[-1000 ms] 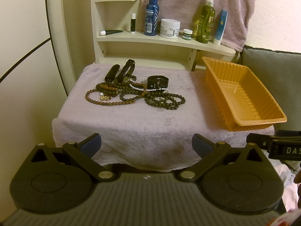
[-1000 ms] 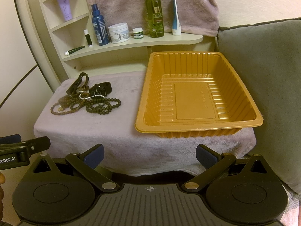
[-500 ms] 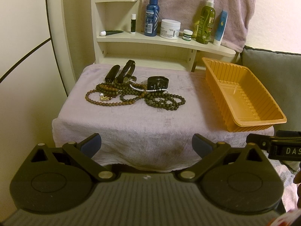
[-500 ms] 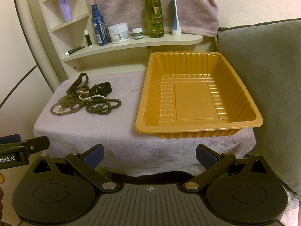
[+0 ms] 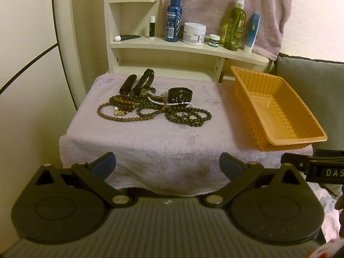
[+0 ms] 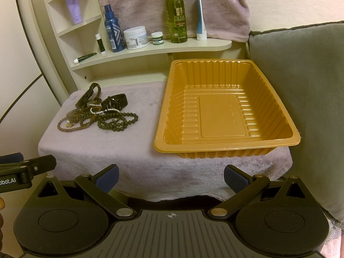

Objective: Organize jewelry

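You are at the start, nothing sorted: with both the left gripper (image 5: 167, 161) and right gripper (image 6: 171, 175) released, the jewelry pile (image 5: 150, 105) lies ahead of your left claw, the empty orange tray (image 6: 225, 146) ahead of your right, so reach forward first.

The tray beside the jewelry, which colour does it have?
The tray is orange plastic with ribbed walls; the right wrist view shows it best.
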The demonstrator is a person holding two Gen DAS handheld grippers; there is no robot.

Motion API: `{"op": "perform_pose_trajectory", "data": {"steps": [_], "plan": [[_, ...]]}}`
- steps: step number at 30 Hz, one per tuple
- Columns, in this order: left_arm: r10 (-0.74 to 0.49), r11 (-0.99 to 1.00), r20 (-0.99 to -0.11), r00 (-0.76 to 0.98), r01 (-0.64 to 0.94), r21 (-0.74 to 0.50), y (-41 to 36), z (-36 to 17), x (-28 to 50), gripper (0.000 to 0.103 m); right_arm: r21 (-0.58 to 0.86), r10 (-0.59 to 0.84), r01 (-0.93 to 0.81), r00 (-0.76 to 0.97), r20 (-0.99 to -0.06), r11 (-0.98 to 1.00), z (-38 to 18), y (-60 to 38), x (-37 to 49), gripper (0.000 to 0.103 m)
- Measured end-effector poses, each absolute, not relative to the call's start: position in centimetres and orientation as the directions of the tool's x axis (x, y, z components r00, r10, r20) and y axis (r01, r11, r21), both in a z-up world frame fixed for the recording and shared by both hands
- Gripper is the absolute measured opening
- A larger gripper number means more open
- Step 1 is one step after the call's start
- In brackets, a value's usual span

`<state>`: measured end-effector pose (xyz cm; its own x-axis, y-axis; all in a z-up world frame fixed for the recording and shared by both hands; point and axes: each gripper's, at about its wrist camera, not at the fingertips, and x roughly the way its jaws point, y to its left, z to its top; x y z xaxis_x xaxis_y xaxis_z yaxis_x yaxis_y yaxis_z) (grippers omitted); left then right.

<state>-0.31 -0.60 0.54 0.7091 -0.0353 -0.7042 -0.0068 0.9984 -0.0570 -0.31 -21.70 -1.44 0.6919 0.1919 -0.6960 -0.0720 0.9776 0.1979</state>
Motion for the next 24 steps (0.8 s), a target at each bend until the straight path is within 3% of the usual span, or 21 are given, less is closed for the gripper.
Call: {"op": "perform_pose_trajectory", "data": {"steps": [14,24], "plan": [[-0.063,0.995,-0.68,0.73,-0.004,-0.097,0.4,0.7,0.7,0.102,0.199,0.129,0.008,0.74,-0.66,0.98,-0.9,-25.1,-0.4,0.103],[-0.098,0.99,-0.665,0.74,0.006,-0.138,0.5,0.4,2.9,0.102,0.135,-0.033,0.138,0.811,-0.584,0.981,-0.7,-31.5,0.5,0.102]]}}
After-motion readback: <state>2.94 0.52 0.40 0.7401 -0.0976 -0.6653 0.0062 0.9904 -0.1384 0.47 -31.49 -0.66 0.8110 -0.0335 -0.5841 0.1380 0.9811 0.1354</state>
